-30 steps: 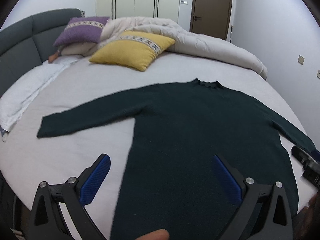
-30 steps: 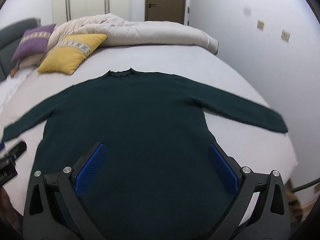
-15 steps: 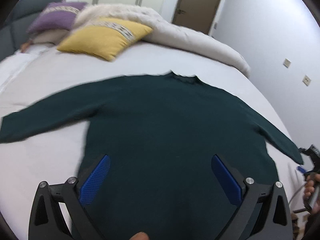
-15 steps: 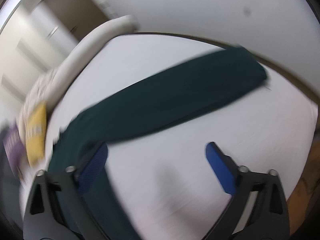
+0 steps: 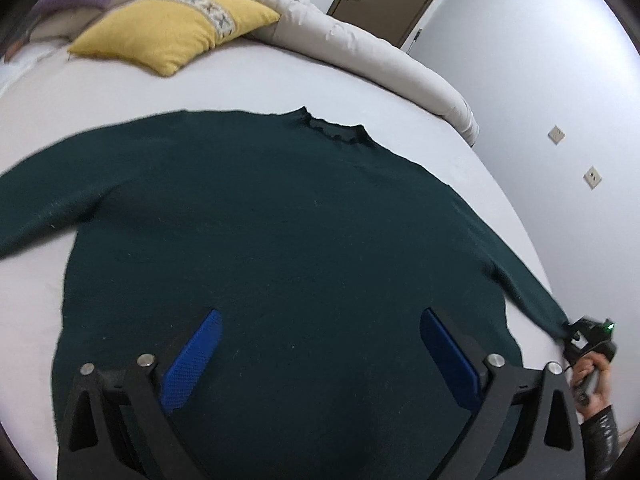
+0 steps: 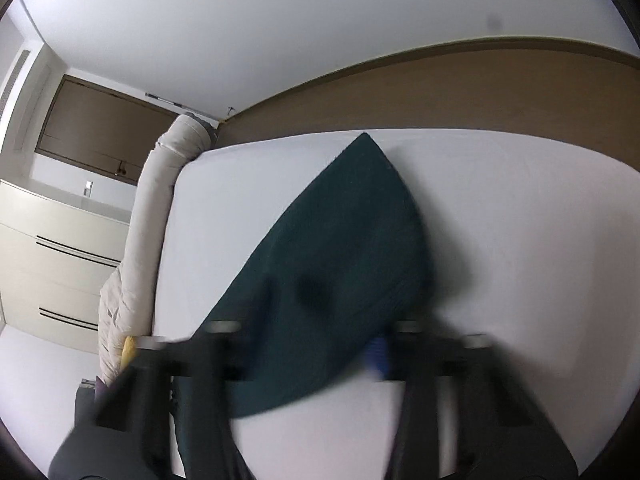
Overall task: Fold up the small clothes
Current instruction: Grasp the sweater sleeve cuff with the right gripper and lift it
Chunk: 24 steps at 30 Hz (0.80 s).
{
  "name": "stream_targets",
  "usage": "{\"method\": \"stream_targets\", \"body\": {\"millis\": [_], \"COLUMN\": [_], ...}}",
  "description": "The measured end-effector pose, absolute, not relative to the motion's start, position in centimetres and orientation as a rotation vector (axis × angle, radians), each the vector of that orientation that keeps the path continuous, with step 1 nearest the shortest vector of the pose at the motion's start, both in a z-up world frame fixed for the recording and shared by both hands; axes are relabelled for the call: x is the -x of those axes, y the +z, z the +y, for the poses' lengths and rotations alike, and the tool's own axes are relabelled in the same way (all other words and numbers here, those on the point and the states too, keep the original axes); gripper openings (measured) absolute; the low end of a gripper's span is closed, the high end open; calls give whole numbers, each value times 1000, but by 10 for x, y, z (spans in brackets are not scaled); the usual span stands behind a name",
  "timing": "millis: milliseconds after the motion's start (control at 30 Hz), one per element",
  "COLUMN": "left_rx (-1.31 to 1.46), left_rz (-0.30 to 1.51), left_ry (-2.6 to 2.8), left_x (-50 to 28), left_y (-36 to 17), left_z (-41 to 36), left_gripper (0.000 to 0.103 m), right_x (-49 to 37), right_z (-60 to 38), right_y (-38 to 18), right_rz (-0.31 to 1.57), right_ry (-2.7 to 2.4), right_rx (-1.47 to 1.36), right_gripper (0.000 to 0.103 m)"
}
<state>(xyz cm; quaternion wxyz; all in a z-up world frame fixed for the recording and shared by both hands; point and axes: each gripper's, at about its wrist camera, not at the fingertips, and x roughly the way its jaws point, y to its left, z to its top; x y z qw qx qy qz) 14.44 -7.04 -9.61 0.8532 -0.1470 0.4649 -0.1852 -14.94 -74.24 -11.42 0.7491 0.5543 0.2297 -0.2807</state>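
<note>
Sweater point(image 5: 280, 248), dark green, lay spread flat on the white bed point(image 5: 280, 80). The left gripper point(image 5: 318, 356) hovered over its lower body, jaws wide apart and empty. The right gripper point(image 6: 308, 344) was at the sleeve cuff point(image 6: 344, 248); blur hid whether its jaws had closed.

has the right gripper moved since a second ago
Yes. The right tongs have gone from beside the sweater's hem out to the right sleeve cuff, toward the bed's wall-side edge.
</note>
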Motion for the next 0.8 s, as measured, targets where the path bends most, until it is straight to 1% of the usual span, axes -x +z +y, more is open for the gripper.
{"method": "stream_targets", "body": {"millis": [33,133,233,333,433,533,600,633,700,733,767,800], "left_rx": [319,346,388,422,445,470,484,492,518,529,533,532], "left_rz": [985,998,991,976,959,945,936,933,936,940,942,944], "left_ry": [-393,-393,-393,-394,-383,-360,-340,-327,-301,-294,-291,-289], "left_x": [-146,-150,-151,-152,-151,-152,-154,-155,-158,-160,-161,-162], "left_y": [-98,-102,-102,-100,-97,-98,-100,-102,-109,-112,-114,-116], "left_z": [-69,-60,-48,-34,-16,6,23,32,48,53,56,56], "left_gripper": [92,92,92,92,92,92,92,92,92,92,92,92], "right_x": [139,102,47,-35,-105,-170,-205,-214,-216,-223,-233,-238], "right_z": [-741,-720,-678,-601,-519,-427,-384,-364,-296,-276,-266,-259], "right_y": [-107,-73,-38,-6,5,-9,-27,-33,-65,-78,-90,-101], "right_rz": [522,545,570,625,682,746,792,809,860,880,900,912], "right_ry": [-627,-603,-505,-331,-170,-44,15,34,54,47,47,55], "right_rx": [-1171,-1008,-873,-690,-561,-461,-440,-437,-437,-442,-449,-454], "right_gripper": [7,7,6,6,6,6,6,6,10,11,18,32]}}
